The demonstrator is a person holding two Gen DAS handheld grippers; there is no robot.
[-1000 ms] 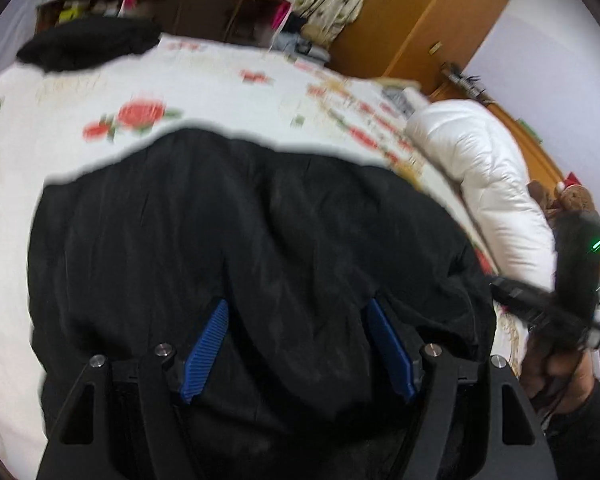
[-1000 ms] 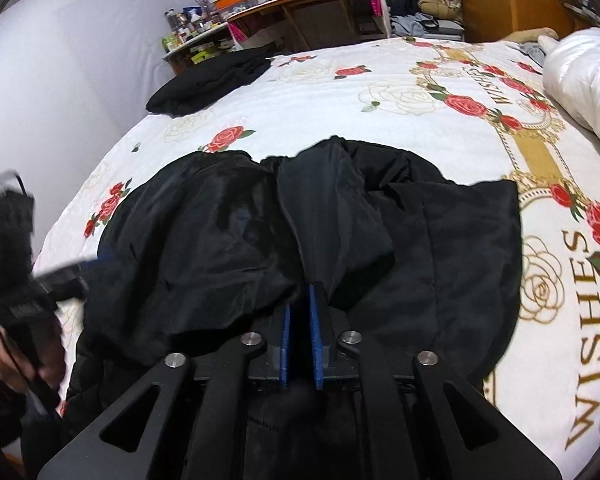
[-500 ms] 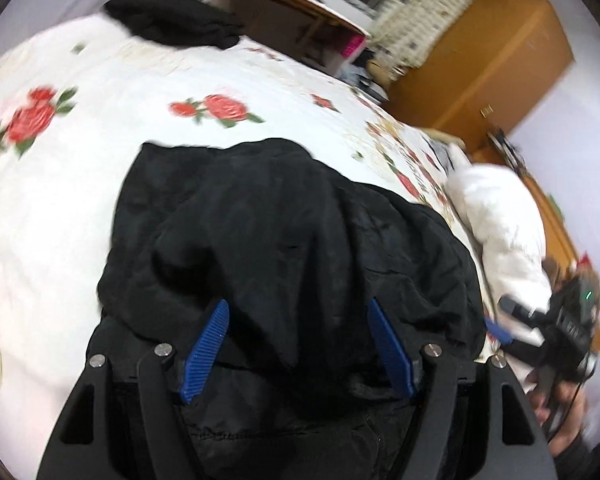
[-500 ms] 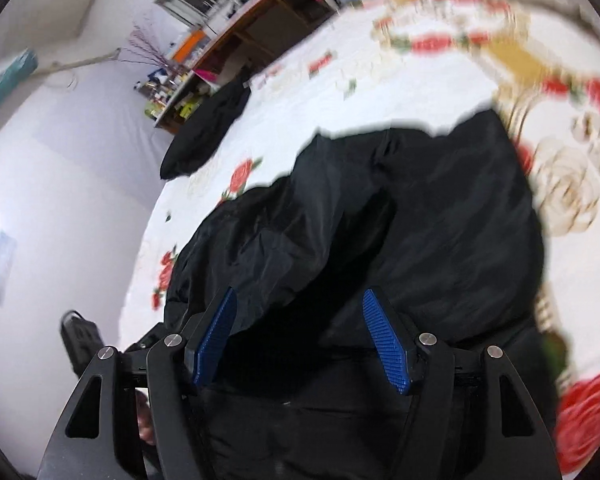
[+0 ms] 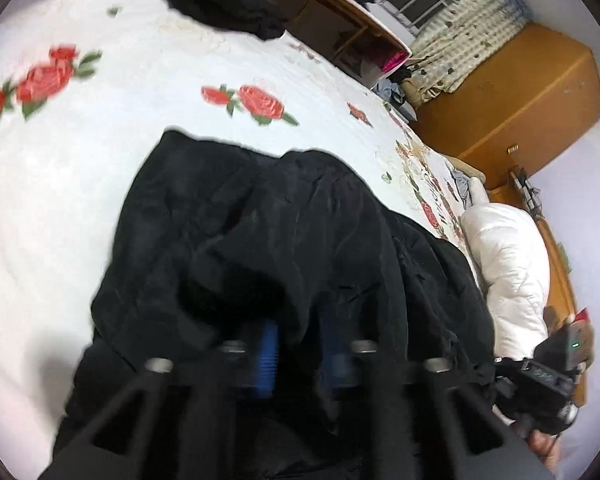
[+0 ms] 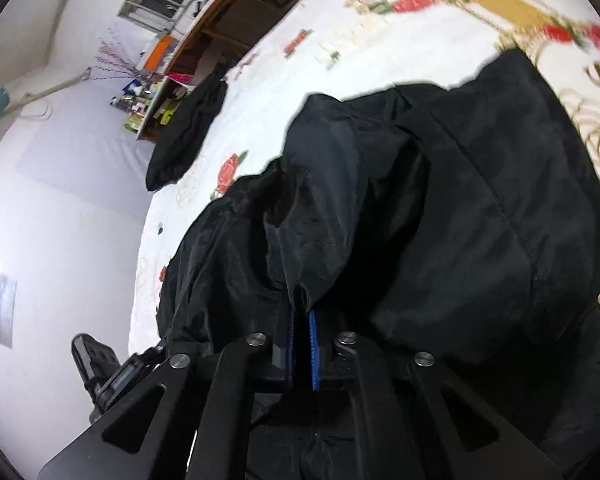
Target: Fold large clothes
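Jacket (image 6: pixel 480 208) bunched on bed (image 5: pixel 100 152); right tool (image 6: pixel 302 344) pinching its fabric, left tool (image 5: pixel 300 356) narrowed on fold.

Big black jacket (image 5: pixel 284 240) (image 6: pixel 460 208), shiny puffy fabric, is bunched up in rumpled folds on the rose-print bed (image 5: pixel 100 128), partly folded over itself.

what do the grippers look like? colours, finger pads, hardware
Both match: the left gripper and right gripper have matte black angular frames with triangular cutouts, silver round bolt heads at the pivots and blue ribbed finger pads. The other gripper's black body shows a small green LED. No cables or sleeves visible.
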